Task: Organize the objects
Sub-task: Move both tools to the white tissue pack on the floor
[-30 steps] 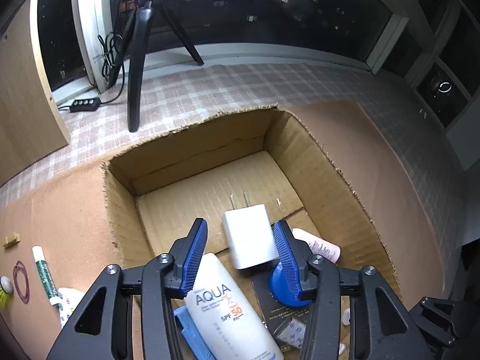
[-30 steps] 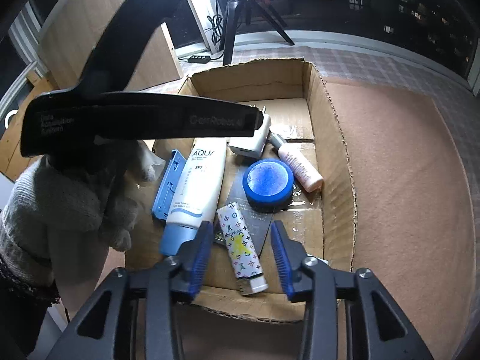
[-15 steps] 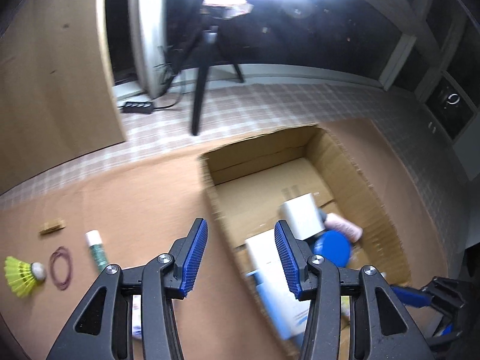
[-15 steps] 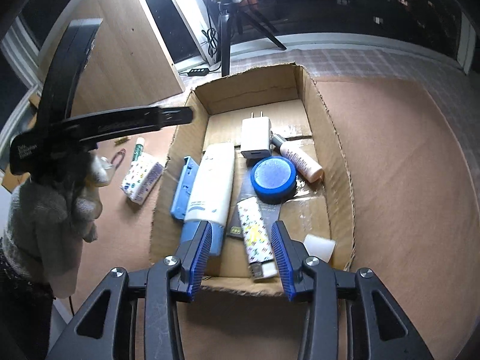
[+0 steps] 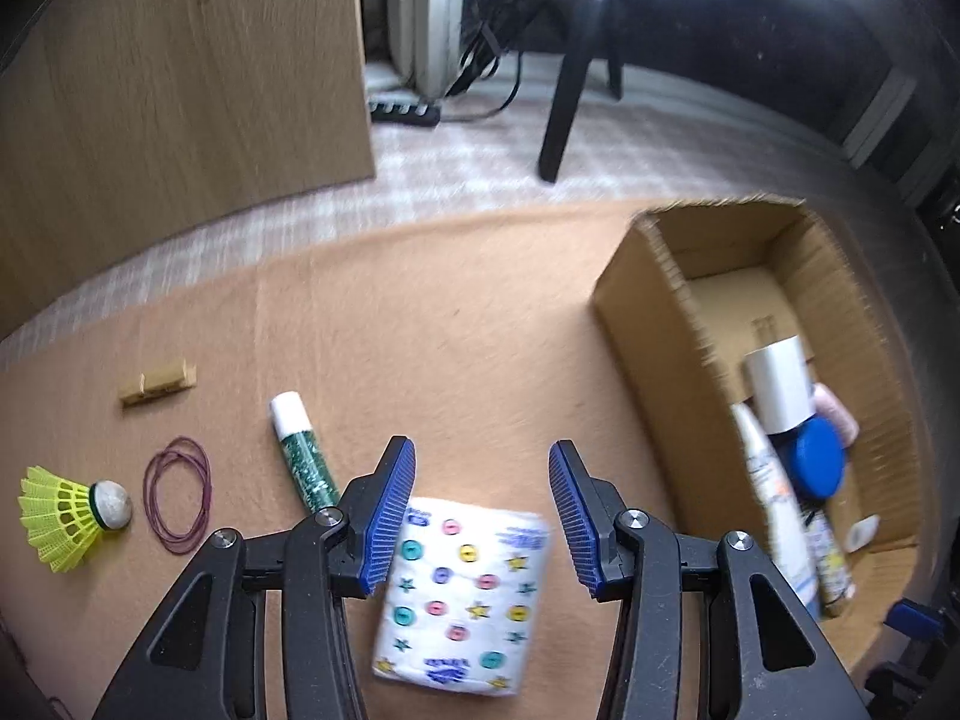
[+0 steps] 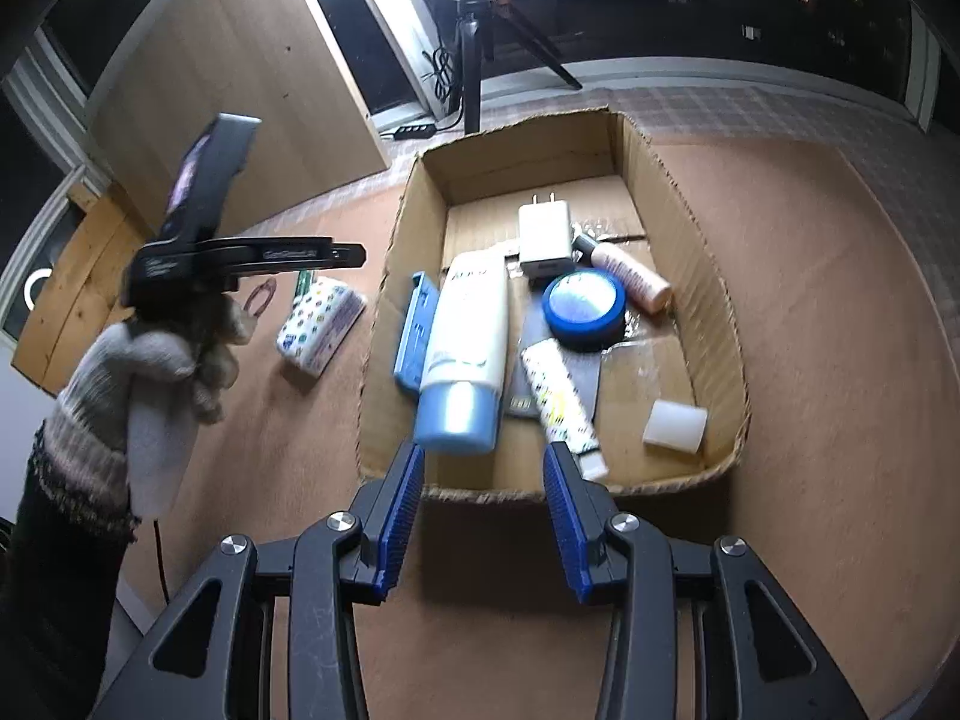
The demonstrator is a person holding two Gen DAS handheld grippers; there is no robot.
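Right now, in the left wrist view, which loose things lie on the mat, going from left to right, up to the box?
Shuttlecock → rubber bands → wooden clip → glue stick → tissue pack → cardboard box.

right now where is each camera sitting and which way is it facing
Left wrist: sits on the left gripper, aimed steeply down at the tissue pack between its open fingers; only its own black frame and blue pads show.
Right wrist: sits on the right gripper, aimed down over the near wall of the cardboard box; its empty, open fingers show, plus the gloved hand carrying the left gripper.
Shared: both see the box, the tissue pack, the white charger, the blue round tin and the tripod.
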